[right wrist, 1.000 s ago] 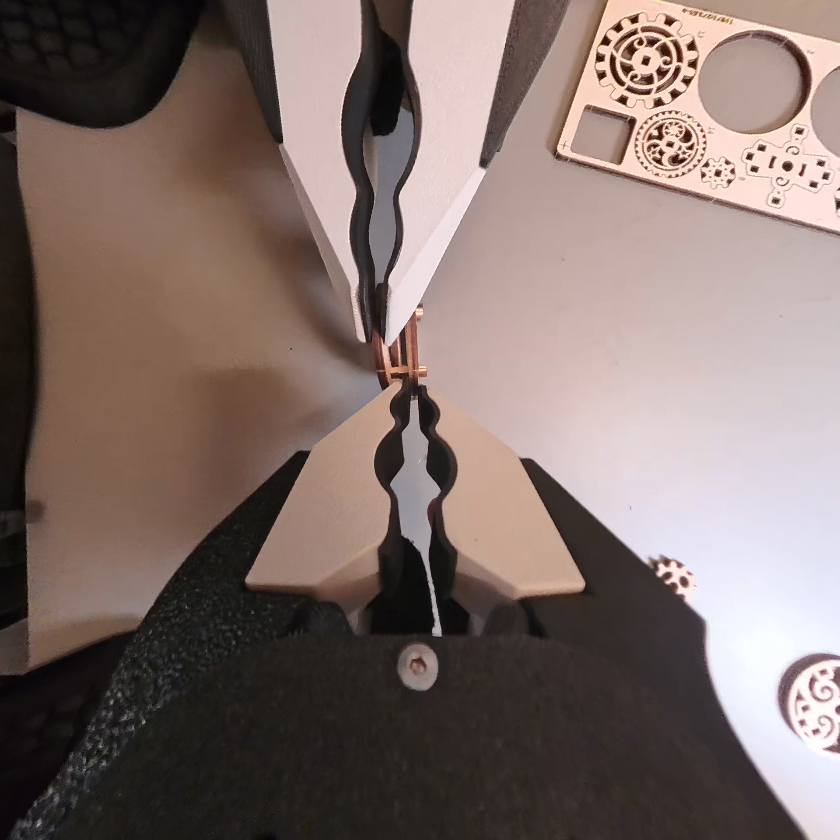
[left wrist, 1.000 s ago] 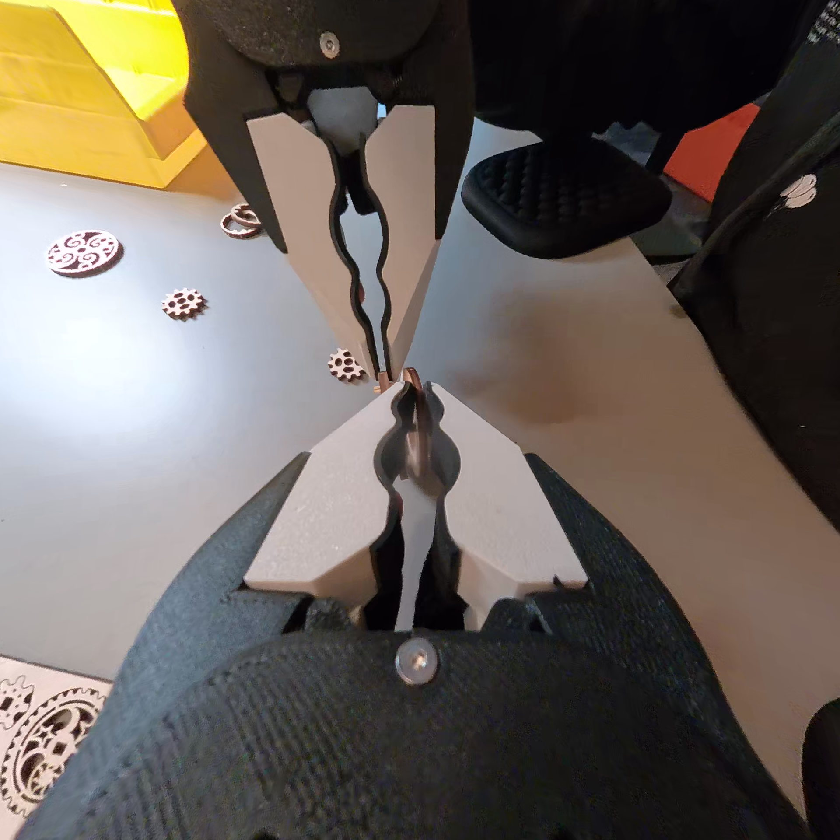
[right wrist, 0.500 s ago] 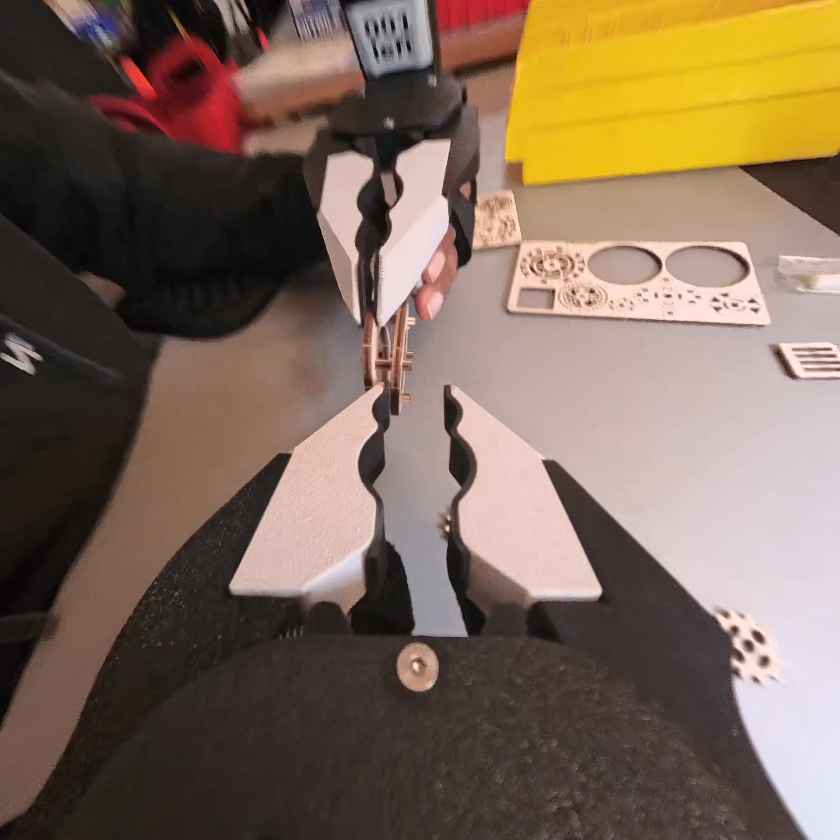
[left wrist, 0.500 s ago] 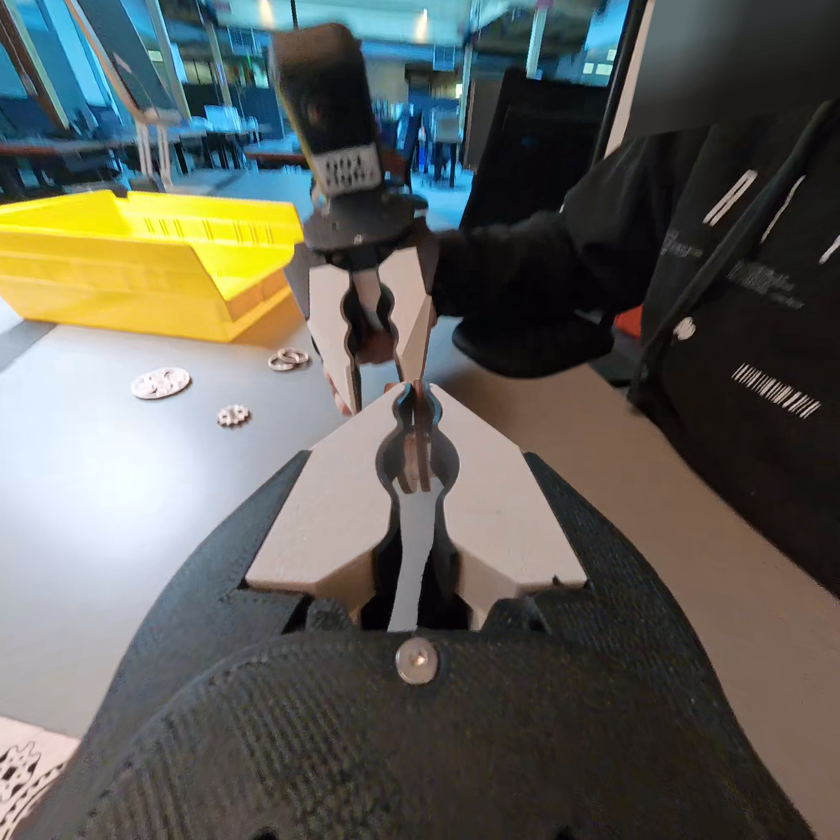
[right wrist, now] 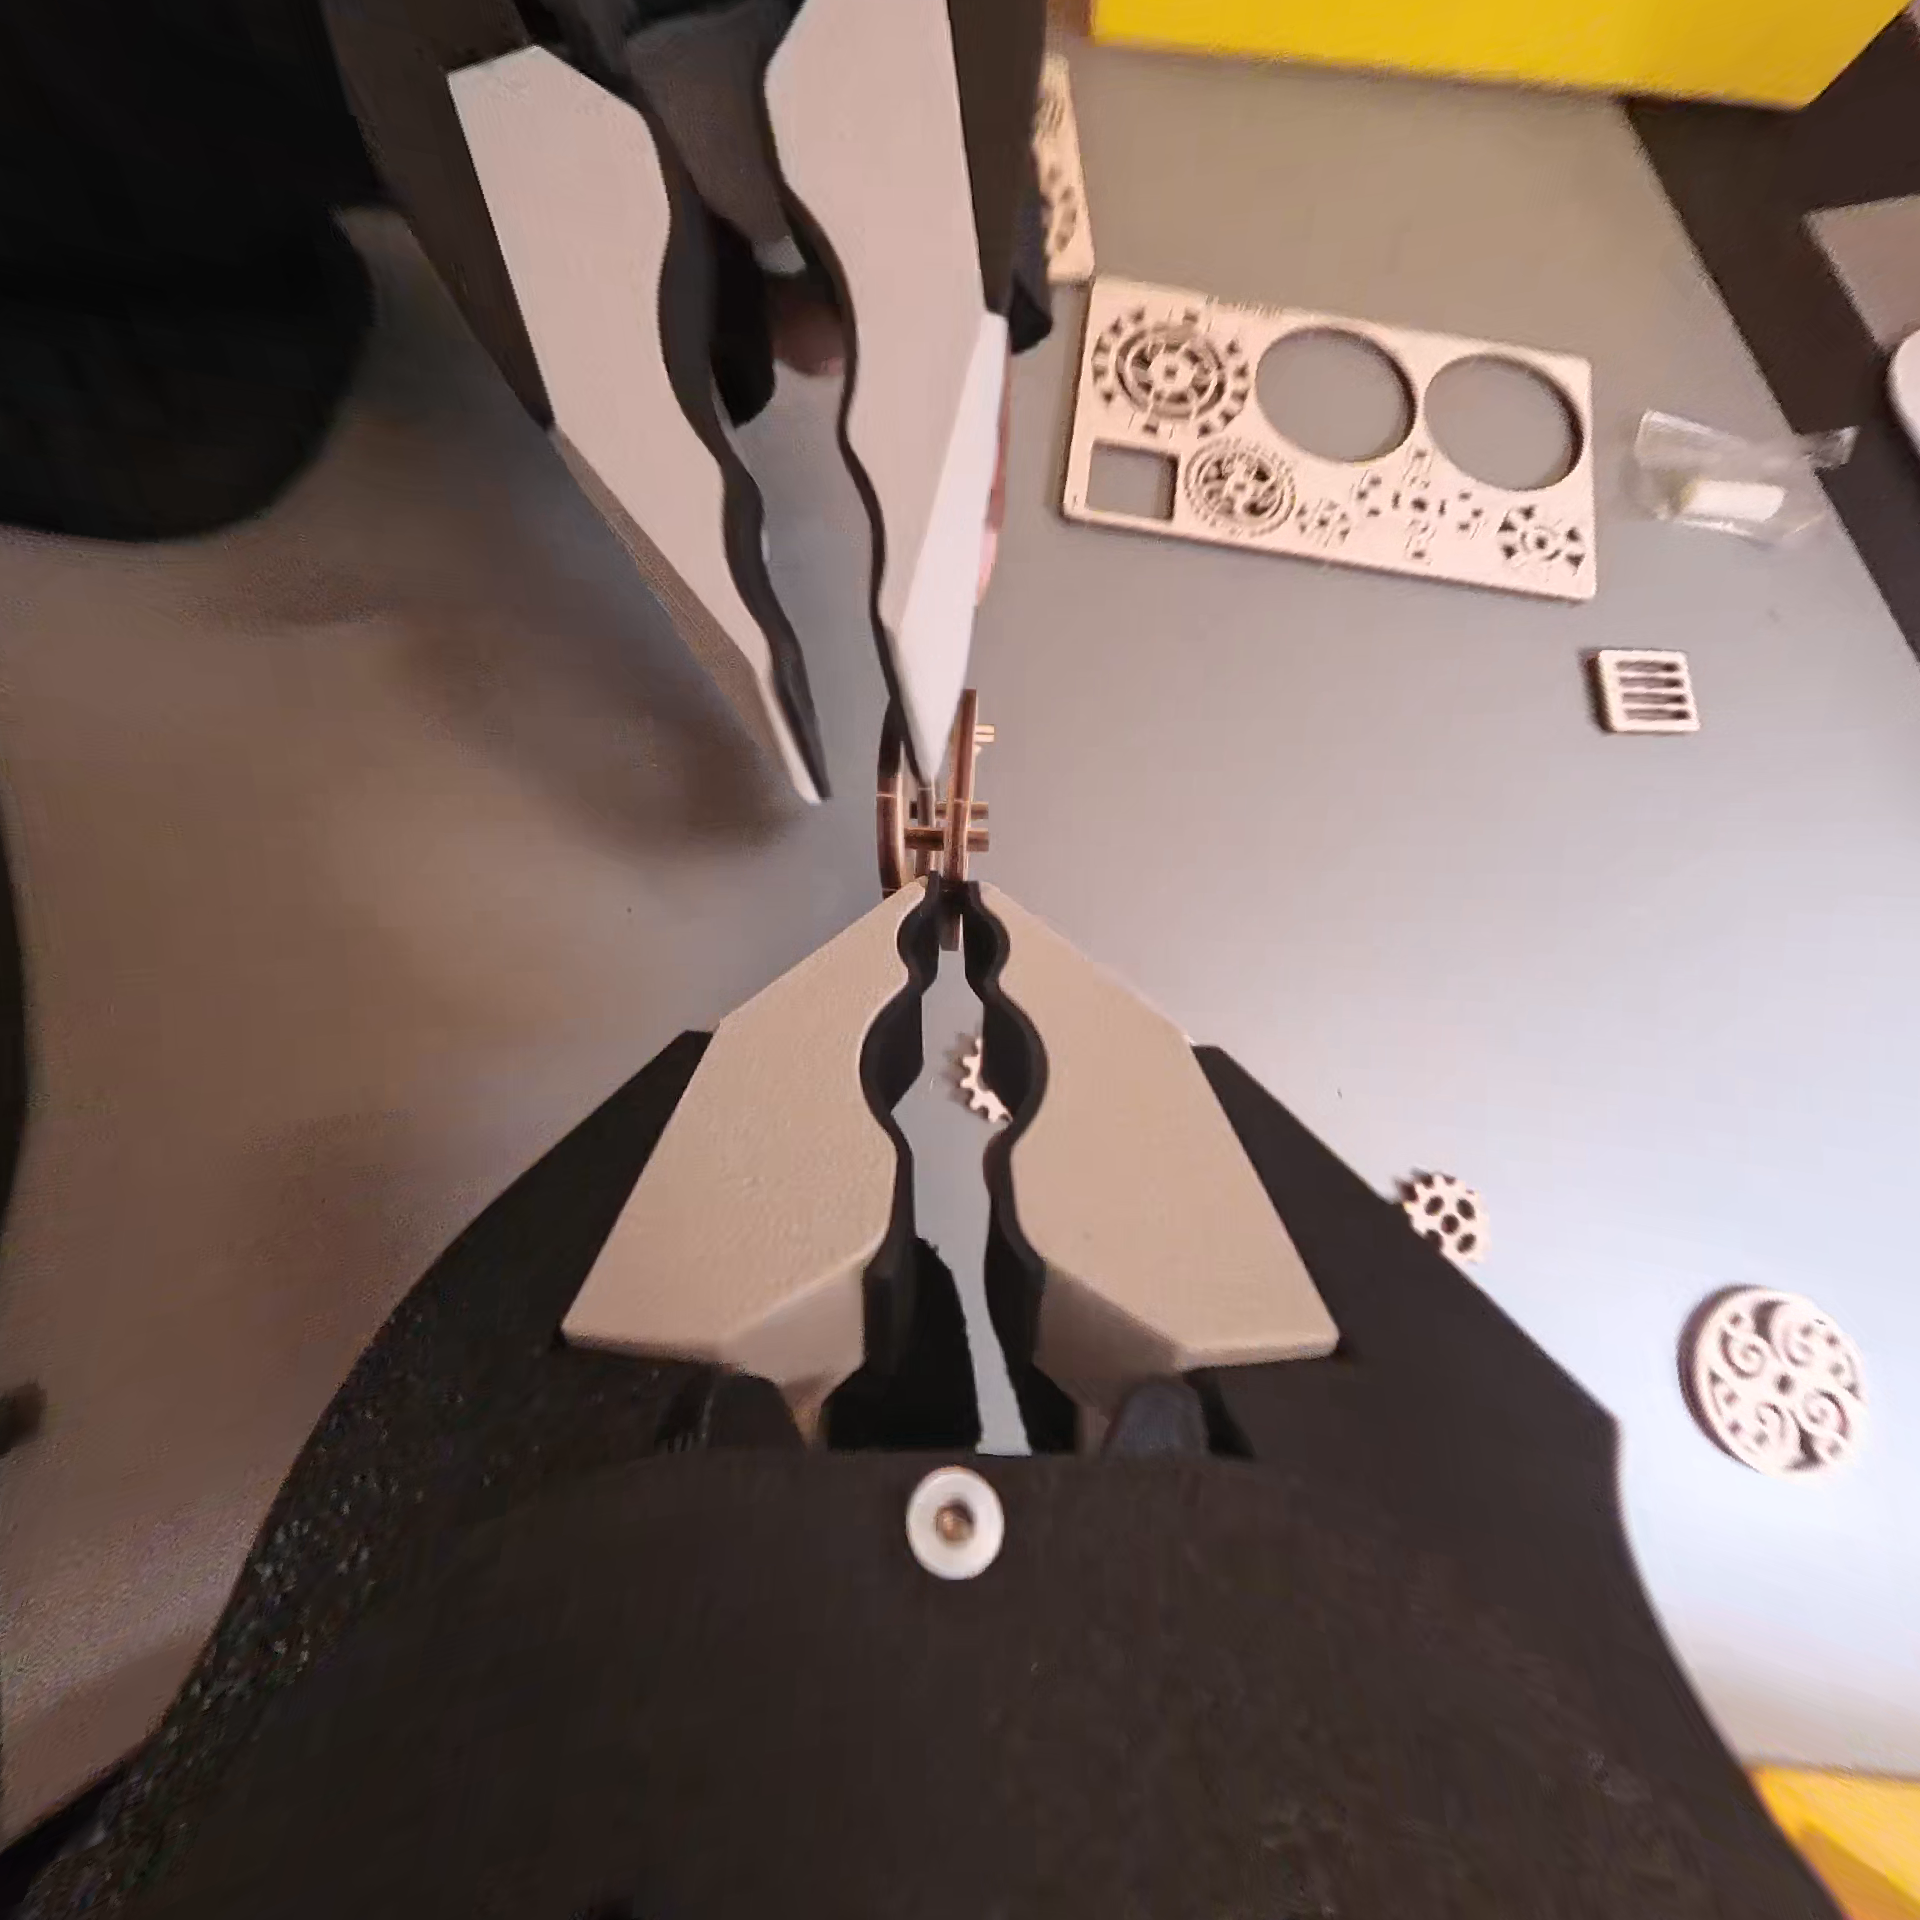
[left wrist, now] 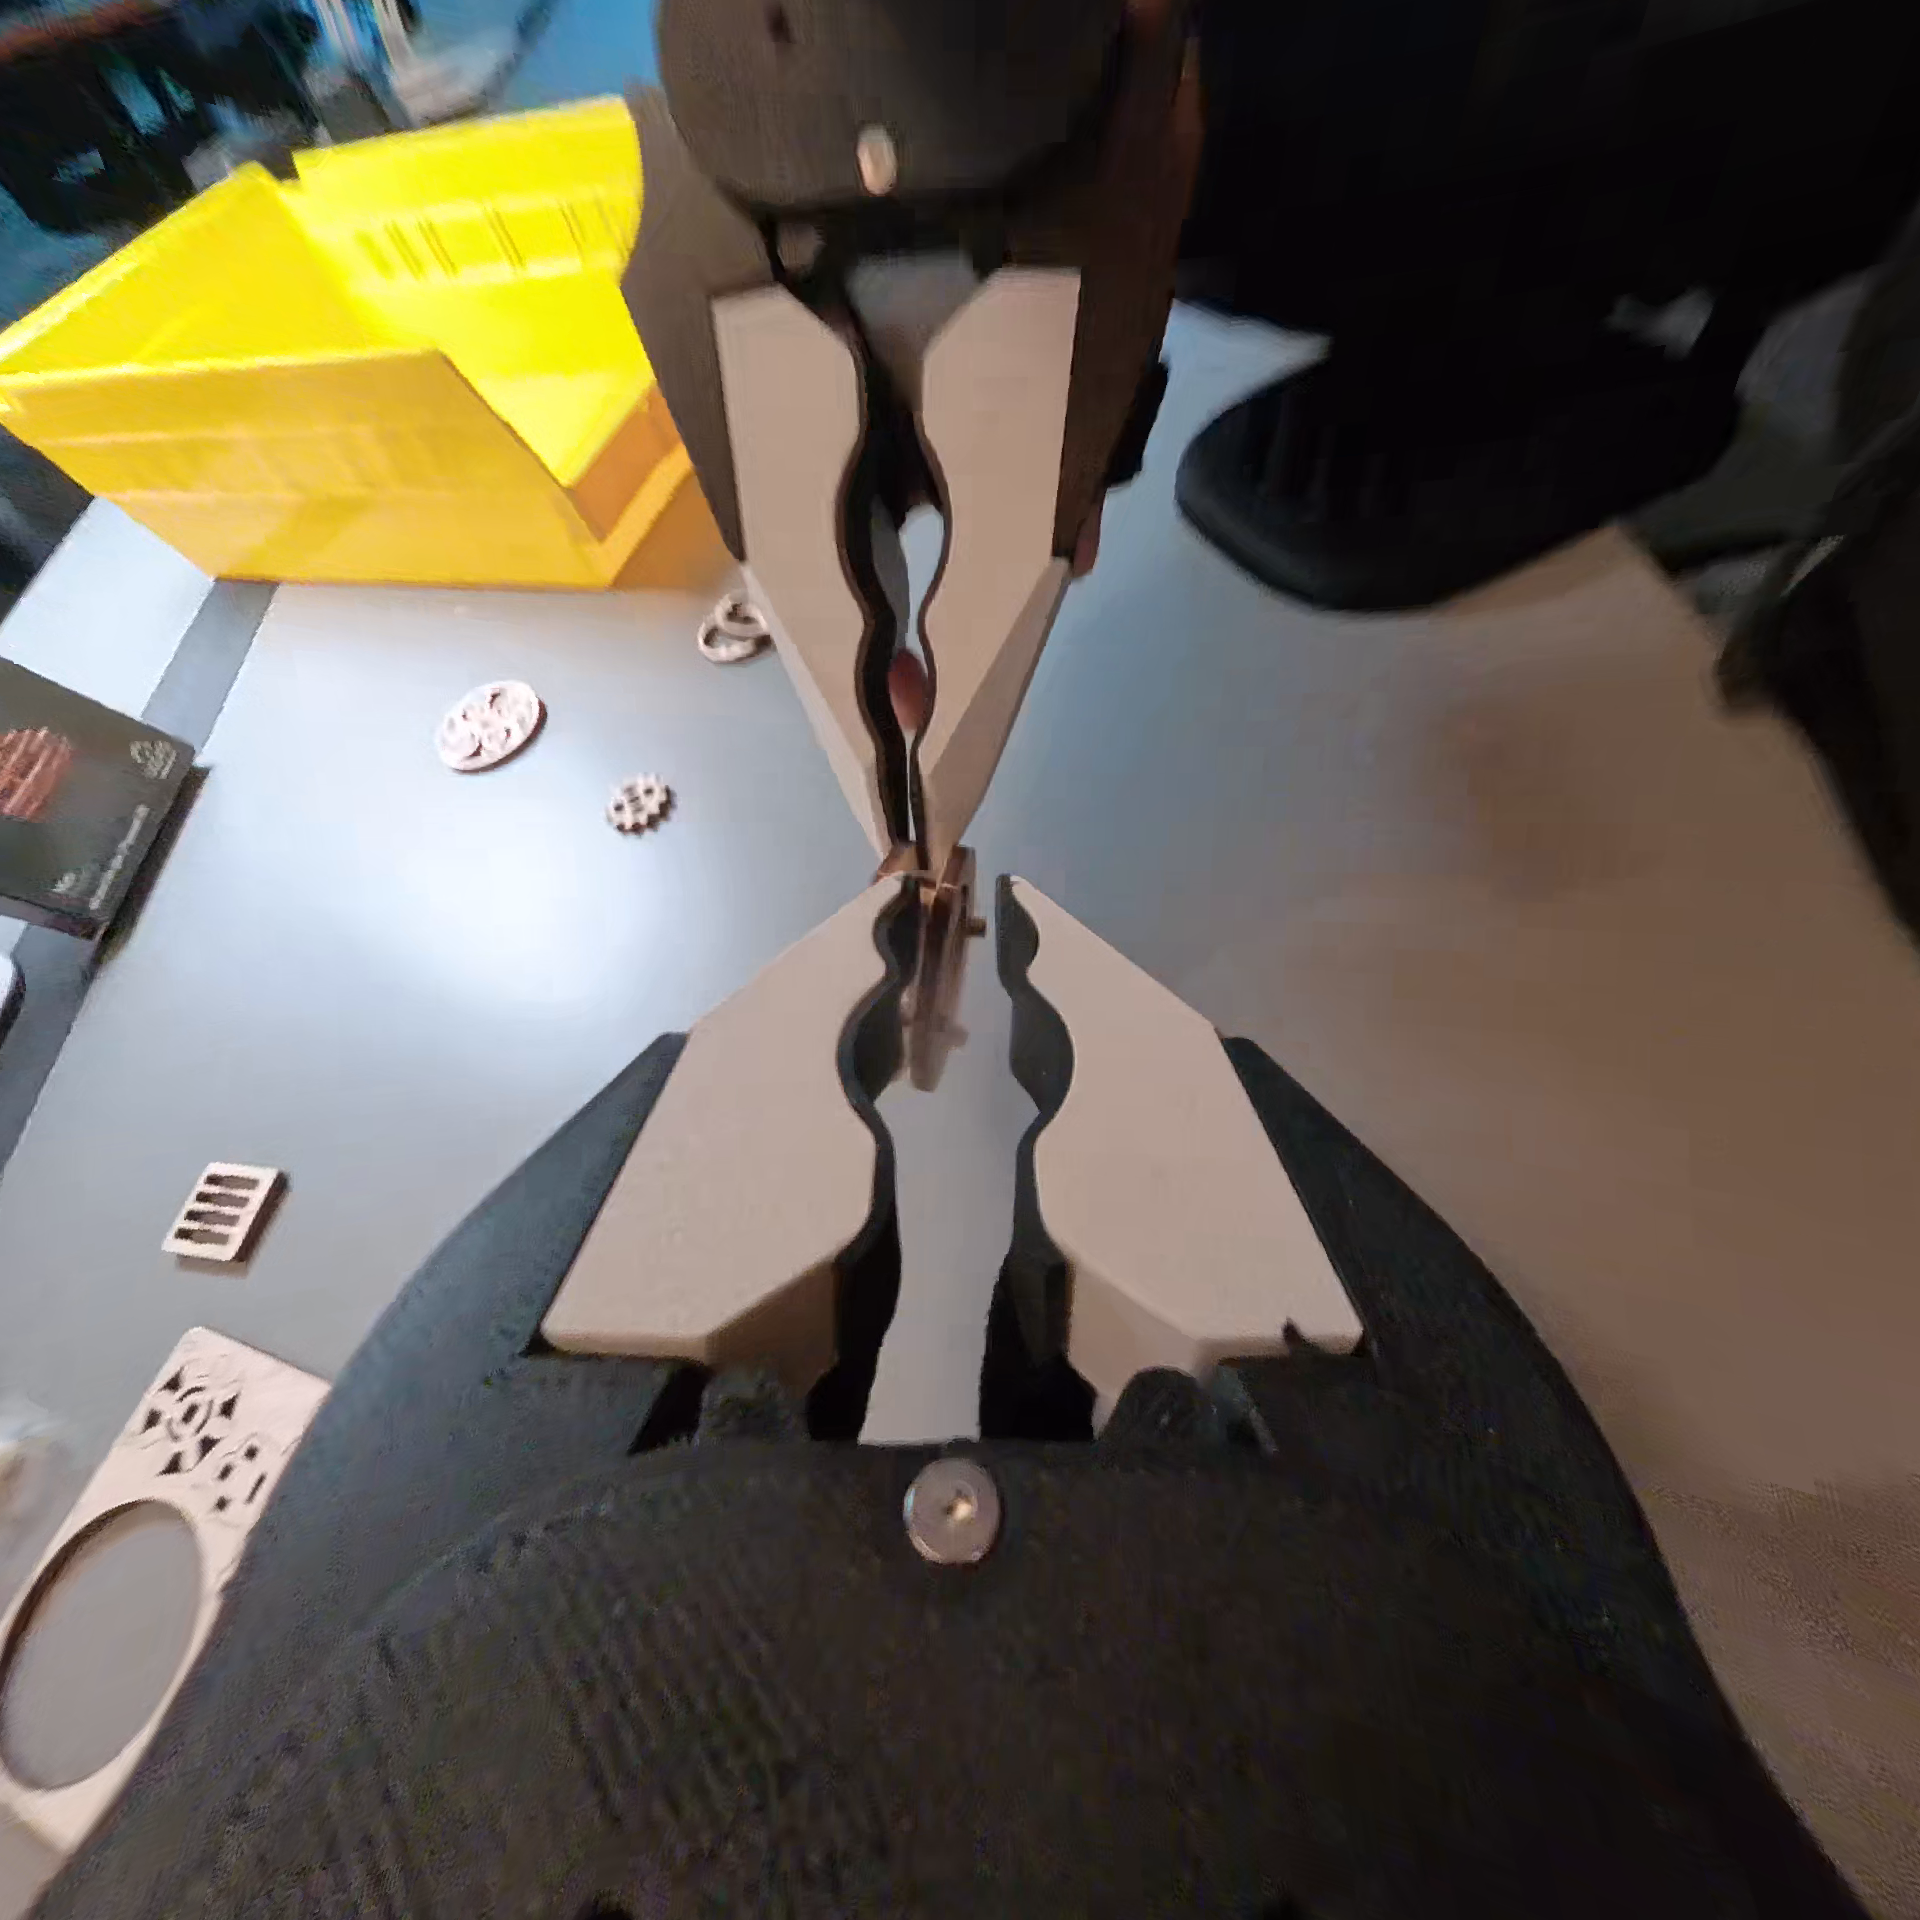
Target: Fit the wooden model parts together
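Observation:
A small wooden assembly of thin discs joined by cross pins (right wrist: 940, 821) hangs above the grey table (right wrist: 1351, 935) between the two grippers, which face each other tip to tip. My right gripper (right wrist: 948, 896) is shut on the near edge of one disc. In the left wrist view it (left wrist: 914, 844) comes in from above and pinches the assembly (left wrist: 940, 966) at its tips. My left gripper (left wrist: 948, 888) is open. The assembly stands between its pads, close to the left pad and apart from the right one. In the right wrist view the left gripper (right wrist: 868, 779) is spread, with one fingertip (right wrist: 925, 727) in front of the discs.
A yellow bin (left wrist: 343, 395) stands at the back. On the table lie a wooden sheet with round holes (right wrist: 1330, 447), a slotted square (right wrist: 1647, 691), a patterned disc (right wrist: 1782, 1392), small gears (right wrist: 1444, 1216), rings (left wrist: 732, 634) and a black booklet (left wrist: 73, 800). A person in black is on the right. The tips of both grippers are at nearly the same place. Left tips and right tips are each some 25 centimeters from the slotted square (right wrist: 1647, 691). Seen from the left wrist view (left wrist: 218, 1207) as well.
Half a second ago my left gripper held the assembly and my right gripper was open. Now the right pads have shut on it and the left pads have opened. Both grippers have tilted down toward the table.

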`<state>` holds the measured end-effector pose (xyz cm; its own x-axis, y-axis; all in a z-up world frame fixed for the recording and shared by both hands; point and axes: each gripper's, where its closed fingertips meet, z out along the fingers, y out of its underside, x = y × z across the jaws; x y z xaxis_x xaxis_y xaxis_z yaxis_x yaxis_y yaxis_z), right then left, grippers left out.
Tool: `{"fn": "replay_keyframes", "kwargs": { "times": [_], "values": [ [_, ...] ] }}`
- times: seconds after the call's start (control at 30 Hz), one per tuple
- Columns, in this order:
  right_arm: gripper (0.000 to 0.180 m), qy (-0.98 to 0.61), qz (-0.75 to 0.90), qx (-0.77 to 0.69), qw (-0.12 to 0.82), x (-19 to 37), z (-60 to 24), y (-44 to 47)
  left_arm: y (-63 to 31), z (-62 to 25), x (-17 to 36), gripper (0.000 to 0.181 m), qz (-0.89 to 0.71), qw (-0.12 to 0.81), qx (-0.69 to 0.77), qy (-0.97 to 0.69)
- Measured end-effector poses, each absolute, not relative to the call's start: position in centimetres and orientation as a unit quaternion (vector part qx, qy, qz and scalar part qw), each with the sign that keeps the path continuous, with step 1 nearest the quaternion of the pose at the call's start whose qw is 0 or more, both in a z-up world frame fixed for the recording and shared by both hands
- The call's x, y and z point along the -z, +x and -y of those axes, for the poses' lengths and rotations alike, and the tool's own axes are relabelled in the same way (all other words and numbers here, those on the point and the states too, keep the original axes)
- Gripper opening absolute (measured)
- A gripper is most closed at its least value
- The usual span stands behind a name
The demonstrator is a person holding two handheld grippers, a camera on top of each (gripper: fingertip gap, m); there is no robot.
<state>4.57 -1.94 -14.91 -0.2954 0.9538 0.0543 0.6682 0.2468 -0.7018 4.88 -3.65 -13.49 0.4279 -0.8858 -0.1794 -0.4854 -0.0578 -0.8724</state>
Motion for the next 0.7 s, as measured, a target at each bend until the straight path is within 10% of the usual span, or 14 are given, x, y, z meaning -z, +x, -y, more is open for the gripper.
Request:
{"fn": "replay_keyframes", "kwargs": {
  "times": [0.7],
  "values": [
    [0.000,-0.521,0.778,-0.316,0.155,16.7,3.1,5.2,6.2,4.8,17.5,0.002,-0.506,0.404,0.263,-0.715]
  ]
}}
